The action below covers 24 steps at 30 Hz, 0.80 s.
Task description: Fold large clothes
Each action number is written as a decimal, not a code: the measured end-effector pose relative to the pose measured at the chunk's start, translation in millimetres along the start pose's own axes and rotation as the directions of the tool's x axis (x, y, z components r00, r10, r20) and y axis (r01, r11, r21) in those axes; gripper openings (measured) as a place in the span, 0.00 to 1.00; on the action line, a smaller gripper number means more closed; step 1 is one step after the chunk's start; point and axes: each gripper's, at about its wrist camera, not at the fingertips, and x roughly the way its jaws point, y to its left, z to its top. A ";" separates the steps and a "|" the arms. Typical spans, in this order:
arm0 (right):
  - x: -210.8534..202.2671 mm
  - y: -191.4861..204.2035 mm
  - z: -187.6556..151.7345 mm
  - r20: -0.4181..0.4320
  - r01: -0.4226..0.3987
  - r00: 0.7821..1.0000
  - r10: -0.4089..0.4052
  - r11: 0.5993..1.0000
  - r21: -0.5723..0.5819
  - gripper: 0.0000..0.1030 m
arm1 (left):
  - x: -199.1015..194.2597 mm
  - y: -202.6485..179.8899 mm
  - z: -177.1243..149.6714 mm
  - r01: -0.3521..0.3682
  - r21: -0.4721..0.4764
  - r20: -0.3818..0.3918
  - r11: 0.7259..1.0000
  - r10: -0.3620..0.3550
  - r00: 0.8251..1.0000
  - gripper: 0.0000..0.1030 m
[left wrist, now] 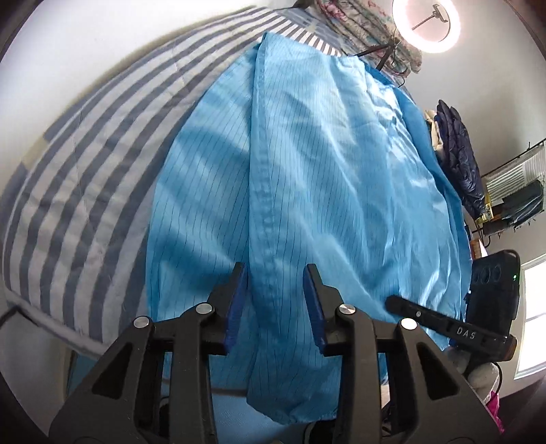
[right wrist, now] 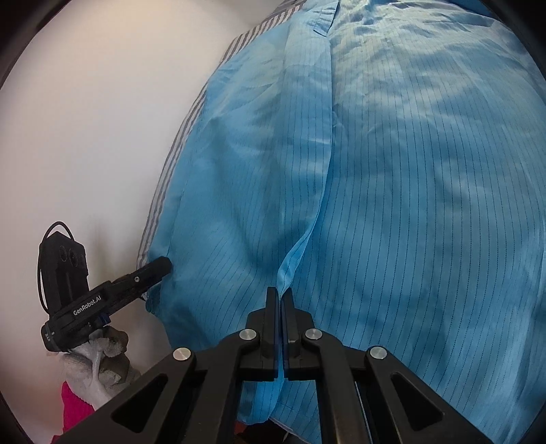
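A large light-blue pinstriped garment [left wrist: 307,170] lies spread over a bed with a blue-and-white striped cover [left wrist: 85,170], its near edge hanging over the bed's side. My left gripper [left wrist: 275,273] hovers over the garment's stitched band, which runs between the blue pads [left wrist: 235,300]; the jaws stand apart and do not press the cloth. In the right wrist view my right gripper [right wrist: 281,293] is shut on a raised fold of the garment [right wrist: 409,205] near its lower edge. Each gripper shows in the other's view: the right one [left wrist: 392,302], the left one [right wrist: 163,268].
A ring light [left wrist: 426,24] and floral bedding [left wrist: 358,24] stand beyond the bed's far end. A dark quilted jacket [left wrist: 457,153] and a rack [left wrist: 518,198] are at the right, by a window [left wrist: 532,314]. A gloved hand [right wrist: 95,358] holds the left gripper.
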 end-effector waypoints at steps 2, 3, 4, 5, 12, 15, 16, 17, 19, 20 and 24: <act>-0.8 -0.3 0.3 -0.001 -0.001 1.000 0.001 1.000 0.001 0.00 | 2.7 2.6 4.6 -0.001 -0.006 -0.009 1.000 0.001 1.000 0.07; -0.4 -0.1 0.4 -0.001 -0.001 1.000 0.001 1.000 0.002 0.00 | 3.6 4.4 5.6 0.004 -0.014 -0.013 1.000 -0.004 1.000 0.06; -0.9 -0.4 -0.6 -0.001 -0.002 1.000 0.002 1.000 0.002 0.00 | 3.6 6.2 5.6 0.008 -0.020 -0.011 1.000 -0.008 1.000 0.06; -4.1 -2.0 -4.2 0.000 -0.003 1.000 0.003 1.000 0.003 0.00 | 3.5 7.1 5.2 0.006 -0.021 -0.008 1.000 -0.007 1.000 0.04; -5.1 -4.2 -5.0 -0.005 -0.004 1.000 0.004 1.000 0.000 0.00 | -3.9 8.2 10.5 0.022 -0.024 0.027 0.999 -0.021 0.999 0.25; -4.9 -3.1 -3.9 -0.005 -0.003 1.000 0.003 1.000 -0.002 0.00 | 1.7 17.3 21.6 0.048 -0.074 0.014 0.996 -0.047 0.999 0.55; -5.1 -2.6 -3.6 -0.004 -0.003 1.000 0.003 1.000 -0.003 0.00 | 5.9 19.2 26.0 0.079 -0.083 -0.005 0.993 -0.080 0.997 0.55; -5.7 -1.3 -3.4 -0.002 -0.004 1.000 0.004 1.000 -0.003 0.00 | 11.9 21.1 30.2 0.127 -0.095 -0.036 0.987 -0.131 0.991 0.55; -5.8 0.7 -3.2 -0.001 -0.007 1.000 0.006 1.000 -0.005 0.00 | 18.9 22.8 33.0 0.155 -0.107 -0.070 0.982 -0.163 0.984 0.55; -5.6 1.4 -3.1 -0.001 -0.007 1.000 0.007 1.000 -0.006 0.00 | 20.6 22.6 31.9 0.156 -0.101 -0.081 0.983 -0.165 0.983 0.47; -5.2 0.6 -2.0 0.001 -0.012 1.000 0.012 1.000 -0.002 0.00 | 21.3 24.3 18.8 0.159 -0.105 -0.118 0.982 -0.171 0.978 0.17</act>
